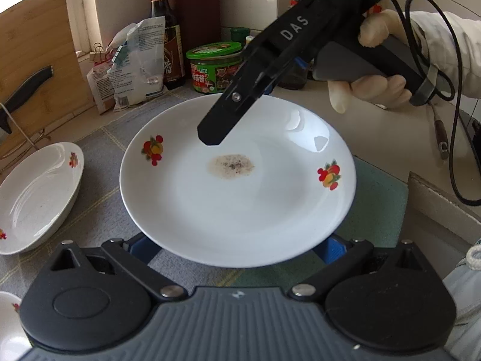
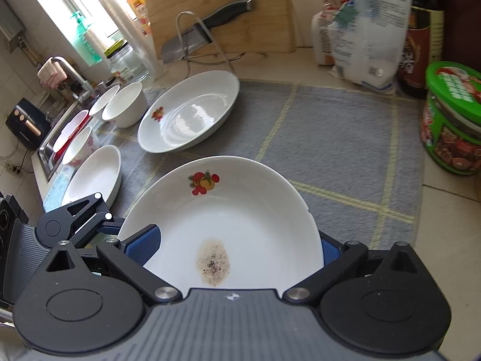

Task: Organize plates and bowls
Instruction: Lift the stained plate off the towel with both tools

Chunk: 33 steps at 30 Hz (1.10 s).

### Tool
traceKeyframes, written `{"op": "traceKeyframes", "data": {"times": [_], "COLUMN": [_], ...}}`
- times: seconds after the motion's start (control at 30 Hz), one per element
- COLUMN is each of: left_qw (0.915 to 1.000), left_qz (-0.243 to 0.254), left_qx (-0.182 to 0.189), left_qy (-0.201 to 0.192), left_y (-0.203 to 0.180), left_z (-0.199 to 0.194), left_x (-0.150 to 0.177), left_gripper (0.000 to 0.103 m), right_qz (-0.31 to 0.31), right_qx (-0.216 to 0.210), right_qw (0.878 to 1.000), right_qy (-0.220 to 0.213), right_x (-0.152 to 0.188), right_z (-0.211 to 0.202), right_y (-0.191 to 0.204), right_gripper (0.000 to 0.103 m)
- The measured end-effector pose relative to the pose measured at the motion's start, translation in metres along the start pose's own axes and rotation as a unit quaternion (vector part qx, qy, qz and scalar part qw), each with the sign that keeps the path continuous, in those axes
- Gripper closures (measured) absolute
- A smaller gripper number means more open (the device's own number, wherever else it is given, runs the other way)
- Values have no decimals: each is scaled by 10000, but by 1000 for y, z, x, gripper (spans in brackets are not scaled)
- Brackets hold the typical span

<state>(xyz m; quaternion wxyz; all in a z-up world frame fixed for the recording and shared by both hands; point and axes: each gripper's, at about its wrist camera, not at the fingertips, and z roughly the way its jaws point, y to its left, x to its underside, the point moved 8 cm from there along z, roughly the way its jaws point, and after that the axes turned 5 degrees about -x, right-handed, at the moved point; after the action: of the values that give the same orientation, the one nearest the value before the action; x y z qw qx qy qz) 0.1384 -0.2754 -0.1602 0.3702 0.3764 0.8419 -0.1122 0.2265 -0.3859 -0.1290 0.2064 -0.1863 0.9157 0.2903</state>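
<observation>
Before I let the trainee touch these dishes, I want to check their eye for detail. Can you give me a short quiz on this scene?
1. True or false: the large plate in the middle of the left wrist view is spotless.
2. What colour is the lid of the jar behind that plate? A) red B) green C) white
3. Fill in: in the left wrist view the plate shows ___ fruit decals.

Key: 1 false, as a brownish speckled stain sits at its centre. 2 B. 3 two.
</observation>
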Motion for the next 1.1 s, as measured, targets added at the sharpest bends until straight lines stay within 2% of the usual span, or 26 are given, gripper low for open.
{"op": "traceKeyframes", "data": {"times": [0.27,0.5,1.1], "left_qw": [9999,9998,9998], "left_qz": [88,118,26], "left_qx": [91,132,140], "left_qy": [-10,54,151], "left_y": [-2,-3,0], "left_z": [29,49,66], "left_x": [-19,-22,-22], "left_gripper": [1,1,1], "right_qz": [107,259,282], "right_qx": [139,174,217], "right_qw": [9998,9994,9992], "right_qy": [-124,-179,-181], "right_x": [-6,-7,-11], "right_z": [-8,-4,4], "right_y": [-33,-57,-71], "right_gripper": [0,0,0]}}
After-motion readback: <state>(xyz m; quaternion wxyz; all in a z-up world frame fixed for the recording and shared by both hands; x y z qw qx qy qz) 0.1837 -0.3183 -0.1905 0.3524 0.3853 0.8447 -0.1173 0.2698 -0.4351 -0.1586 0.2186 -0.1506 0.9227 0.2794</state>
